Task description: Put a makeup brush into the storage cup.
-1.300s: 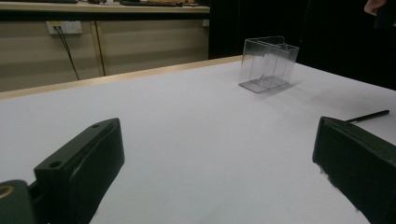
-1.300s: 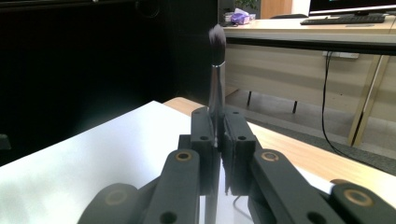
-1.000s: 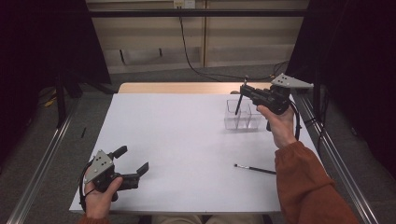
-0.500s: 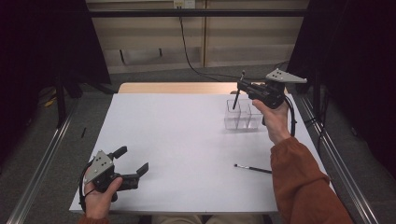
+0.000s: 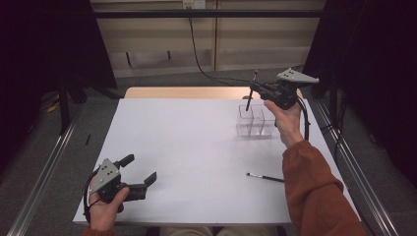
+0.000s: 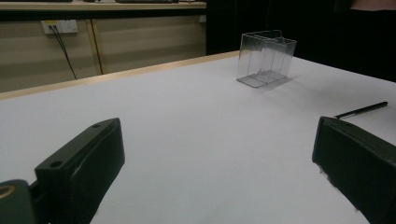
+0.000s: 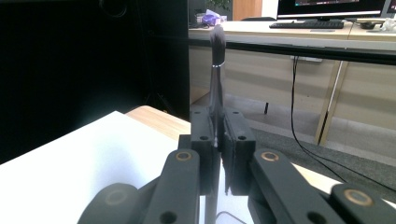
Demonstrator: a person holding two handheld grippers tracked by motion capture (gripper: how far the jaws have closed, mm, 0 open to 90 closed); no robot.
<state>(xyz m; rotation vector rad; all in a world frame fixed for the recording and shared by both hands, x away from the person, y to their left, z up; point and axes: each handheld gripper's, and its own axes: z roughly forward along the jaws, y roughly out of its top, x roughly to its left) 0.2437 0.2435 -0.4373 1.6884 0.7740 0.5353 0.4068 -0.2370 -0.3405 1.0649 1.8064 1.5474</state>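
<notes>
Brush [image 5: 251, 90] in right claw [image 5: 259, 89] has shifted left over organizer [image 5: 254, 121].

Slim black brush [image 5: 251, 90], near upright, above clear compartmented box [image 5: 255, 121].

White table [image 5: 187, 147] w/ clear divided box [image 5: 255, 121] far right, black brush [image 5: 265, 177] lying near right edge.

The clear plastic box [image 5: 255, 120] at upper right is showing colourless on the white worktop [image 5: 187, 147]; the thin brush [image 5: 251, 90] is looking black.
</notes>
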